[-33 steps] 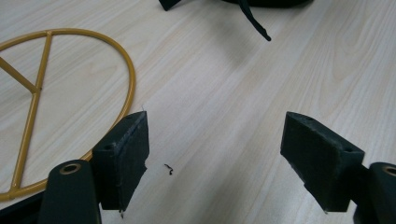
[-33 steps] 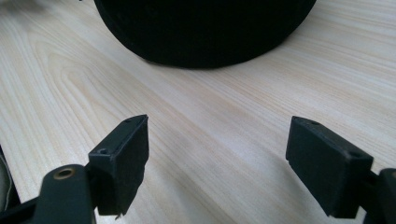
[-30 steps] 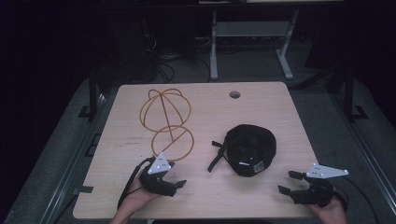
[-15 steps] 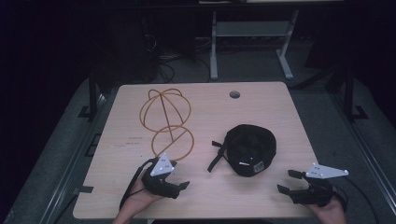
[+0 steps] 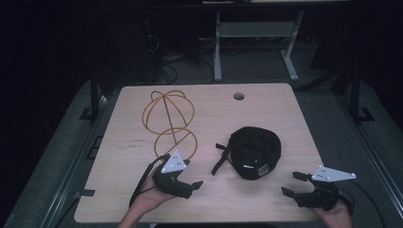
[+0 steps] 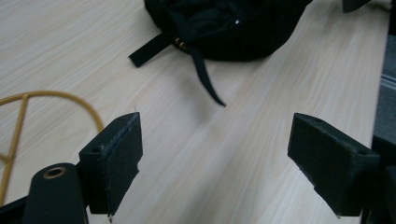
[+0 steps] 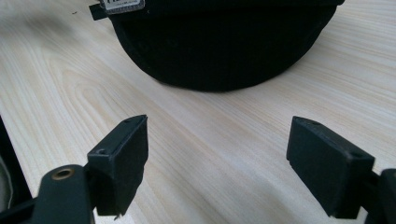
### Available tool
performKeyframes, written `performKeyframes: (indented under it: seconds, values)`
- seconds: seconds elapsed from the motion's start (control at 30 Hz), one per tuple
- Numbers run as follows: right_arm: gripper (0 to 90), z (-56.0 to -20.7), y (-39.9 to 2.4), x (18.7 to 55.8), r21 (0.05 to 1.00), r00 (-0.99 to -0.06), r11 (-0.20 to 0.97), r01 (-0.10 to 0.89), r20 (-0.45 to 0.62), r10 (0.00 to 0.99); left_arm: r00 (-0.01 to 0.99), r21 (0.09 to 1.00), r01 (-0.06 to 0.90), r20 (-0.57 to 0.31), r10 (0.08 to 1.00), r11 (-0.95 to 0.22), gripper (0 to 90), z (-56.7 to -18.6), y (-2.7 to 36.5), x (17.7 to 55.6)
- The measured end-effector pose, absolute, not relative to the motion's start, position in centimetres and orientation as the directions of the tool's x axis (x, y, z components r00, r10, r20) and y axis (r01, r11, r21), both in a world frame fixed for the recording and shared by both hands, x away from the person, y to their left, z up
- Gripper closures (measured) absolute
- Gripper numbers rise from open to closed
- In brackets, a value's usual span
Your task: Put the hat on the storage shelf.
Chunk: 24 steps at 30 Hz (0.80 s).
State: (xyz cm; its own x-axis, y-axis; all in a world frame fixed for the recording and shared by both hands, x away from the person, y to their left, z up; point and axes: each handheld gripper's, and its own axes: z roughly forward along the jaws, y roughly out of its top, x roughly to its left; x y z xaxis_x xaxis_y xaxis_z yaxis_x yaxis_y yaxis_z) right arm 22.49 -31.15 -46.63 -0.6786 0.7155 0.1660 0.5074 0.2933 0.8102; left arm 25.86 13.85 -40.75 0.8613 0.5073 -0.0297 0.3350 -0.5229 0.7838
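Note:
A black cap (image 5: 254,152) lies on the wooden table (image 5: 266,109), right of the middle, its strap (image 5: 221,159) trailing left. My left gripper (image 5: 194,186) hovers near the front edge, left of the cap, pointing towards it. Its jaws have just opened a little wider and stand open with nothing between them. In the left gripper view, the cap (image 6: 224,28) and strap (image 6: 205,79) lie beyond my left gripper (image 6: 215,163). My right gripper (image 5: 290,184) is open at the front right. In the right gripper view the cap (image 7: 224,46) is close ahead of my right gripper (image 7: 215,163).
A gold wire hat stand (image 5: 171,121) lies on the table's left half, its lower ring just behind my left gripper; its wire (image 6: 56,95) also shows in the left gripper view. A cable hole (image 5: 238,96) sits near the far edge. A metal frame (image 5: 256,38) stands on the floor beyond the table.
My left gripper has lifted a little and shifted right, away from the wire stand, and its jaws stand slightly wider. The right gripper and the cap have not moved.

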Motion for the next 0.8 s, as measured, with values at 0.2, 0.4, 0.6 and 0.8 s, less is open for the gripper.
performKeyframes:
  seconds: [0.2,0.4,0.6,0.8]
  values:
    - [20.4,-46.7,-31.6,22.5,0.812,-0.674,0.278,0.514,0.182,0.716,0.873,0.78,0.338,-0.051,0.484,-0.527,17.9,-40.3,12.2,26.3]
    - [20.2,-46.8,-31.5,22.5,0.812,-0.678,0.282,0.51,0.178,0.713,0.897,0.774,0.301,-0.032,0.441,-0.556,17.9,-39.4,10.1,26.6]
    - [20.2,-46.7,-31.5,22.5,0.817,-0.678,0.271,0.509,0.186,0.712,0.916,0.764,0.265,-0.009,0.4,-0.588,18.1,-38.7,8.0,27.1]
    - [20.4,-46.5,-31.3,22.3,0.823,-0.687,0.27,0.499,0.185,0.703,0.932,0.761,0.238,-0.005,0.362,-0.603,19.4,-38.3,6.2,27.5]
